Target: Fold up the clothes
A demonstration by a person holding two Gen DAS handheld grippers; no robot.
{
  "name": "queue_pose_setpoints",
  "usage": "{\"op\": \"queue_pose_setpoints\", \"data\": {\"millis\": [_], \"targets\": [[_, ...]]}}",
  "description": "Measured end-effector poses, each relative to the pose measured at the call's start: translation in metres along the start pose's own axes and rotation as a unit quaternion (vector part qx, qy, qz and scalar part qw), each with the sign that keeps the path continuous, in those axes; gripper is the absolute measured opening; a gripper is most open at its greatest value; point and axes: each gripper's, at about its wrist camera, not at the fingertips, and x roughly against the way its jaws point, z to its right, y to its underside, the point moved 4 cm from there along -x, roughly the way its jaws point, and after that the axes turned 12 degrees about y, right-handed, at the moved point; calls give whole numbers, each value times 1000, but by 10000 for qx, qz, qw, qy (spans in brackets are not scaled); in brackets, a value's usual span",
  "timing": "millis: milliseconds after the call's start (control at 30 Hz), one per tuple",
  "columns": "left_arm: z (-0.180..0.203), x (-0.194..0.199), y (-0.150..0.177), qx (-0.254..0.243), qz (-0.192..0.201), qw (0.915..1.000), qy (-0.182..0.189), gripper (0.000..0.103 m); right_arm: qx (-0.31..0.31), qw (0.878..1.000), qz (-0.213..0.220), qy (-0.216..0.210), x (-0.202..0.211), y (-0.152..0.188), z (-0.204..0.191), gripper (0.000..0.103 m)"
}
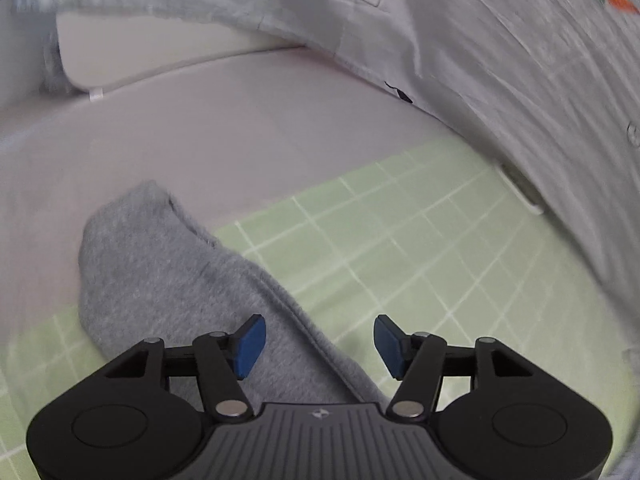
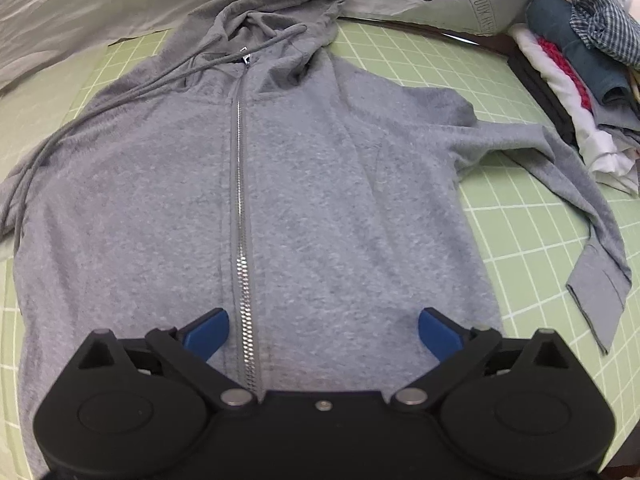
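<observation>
A grey zip-up hoodie lies flat, front up, on the green grid mat, hood at the far end and zipper closed. Its right sleeve trails off to the right, bent downward. My right gripper hovers open over the hoodie's lower hem, straddling the cloth beside the zipper, with nothing pinched. In the left wrist view the other grey sleeve lies across the mat. My left gripper is open above it, blue pads apart, the sleeve's edge running between them unpinched.
A pile of folded and rolled clothes, white, red, blue and checked, sits at the far right beyond the mat. A pale printed sheet covers the back. In the left wrist view, white cloth drapes on the right and a bare pale surface lies beyond.
</observation>
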Motion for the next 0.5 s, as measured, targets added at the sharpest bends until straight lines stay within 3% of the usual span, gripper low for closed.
{"op": "queue_pose_setpoints", "data": {"millis": [67,100,133,233,333,400,500], "targets": [[4,-1,4,-184,76,9994,-280,53,-75,10000,-35,-15,-1,2,3,102],[4,-1,7,-236,142,9987,-423,35,-123,9999,-58,-22,-2,3,5,102],[2,0,9,-303,195,9980,-519,10,-170,9998,-83,-28,-3,4,7,102],[-1,1,8,-181,244,9991,-279,3,-238,9996,-135,4,-6,6,10,102],[8,16,-8,-32,534,9976,444,2,-316,9994,-157,-53,-9,8,12,103],[17,33,-21,-8,868,9912,1002,2,-379,9991,-175,-86,-11,8,14,103],[30,82,-37,284,1518,9596,2353,2,-483,9985,-192,-141,-13,8,15,103]]}}
